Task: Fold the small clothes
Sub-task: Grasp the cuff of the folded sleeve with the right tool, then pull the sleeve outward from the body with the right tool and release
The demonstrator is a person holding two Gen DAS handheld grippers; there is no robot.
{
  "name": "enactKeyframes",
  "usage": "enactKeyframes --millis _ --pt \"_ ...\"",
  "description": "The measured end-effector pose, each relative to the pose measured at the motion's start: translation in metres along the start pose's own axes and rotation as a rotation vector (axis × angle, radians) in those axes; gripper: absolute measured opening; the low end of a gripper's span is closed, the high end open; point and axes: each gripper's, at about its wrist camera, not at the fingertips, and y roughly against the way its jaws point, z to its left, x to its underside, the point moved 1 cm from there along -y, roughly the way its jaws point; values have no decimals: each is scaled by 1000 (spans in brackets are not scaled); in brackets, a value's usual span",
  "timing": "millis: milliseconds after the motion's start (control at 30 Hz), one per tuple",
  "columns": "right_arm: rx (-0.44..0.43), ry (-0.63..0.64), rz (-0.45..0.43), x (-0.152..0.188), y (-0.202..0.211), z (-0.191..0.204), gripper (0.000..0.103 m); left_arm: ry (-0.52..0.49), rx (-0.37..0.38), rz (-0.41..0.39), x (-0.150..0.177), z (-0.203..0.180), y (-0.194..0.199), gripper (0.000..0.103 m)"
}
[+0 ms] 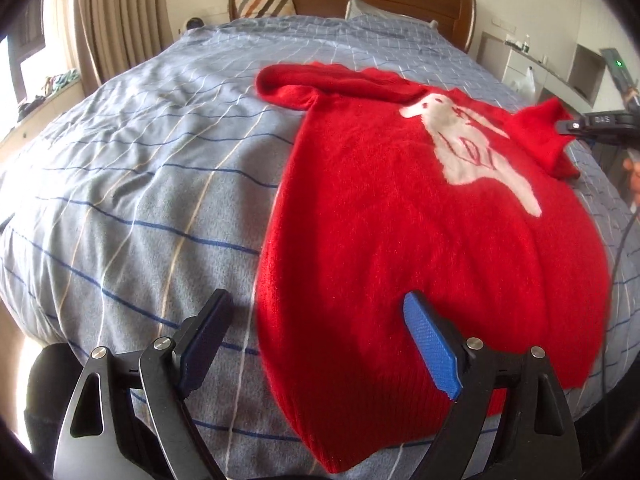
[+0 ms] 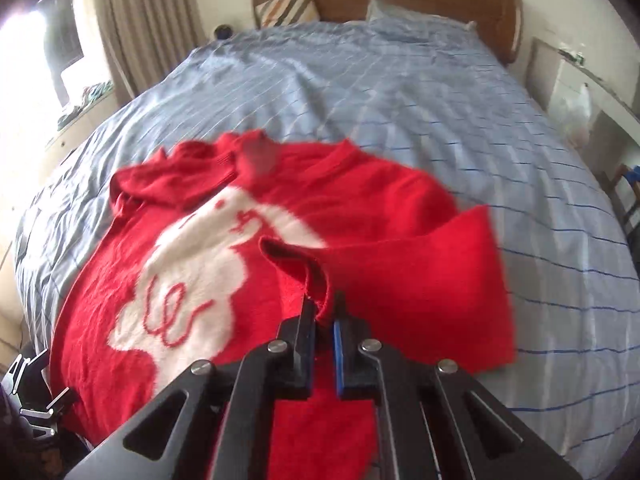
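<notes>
On a striped bed (image 1: 120,184), a red sweater (image 1: 400,248) lies flat; the right gripper (image 2: 323,304) pinches its sleeve cuff (image 2: 316,280), the left gripper (image 1: 320,336) gapes empty. A thin pinch could slip, dropping the sleeve mid-fold.

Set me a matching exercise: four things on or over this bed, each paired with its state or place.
Things:
1. left claw
2. right claw
3. sweater
4. striped cushion

States:
A. leaning on the headboard
B. shut on a red sleeve
C. open, holding nothing
D. spread on the blue bedcover

Pairs: 1-C, 2-B, 3-D, 4-A
</notes>
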Motion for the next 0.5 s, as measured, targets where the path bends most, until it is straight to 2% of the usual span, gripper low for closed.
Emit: enactKeyframes --millis 133,267,367,500 --pt "160 -177 -46 9 63 -120 7 21 1 10 2 2 -2 89" --pt "311 -346 -25 45 103 -225 7 9 -17 13 4 -2 -4 89" --pt "393 -388 28 80 104 -266 7 -8 -28 11 6 -6 -5 90" --pt "418 -480 73 126 93 -295 6 -11 -38 10 8 -5 -6 92"
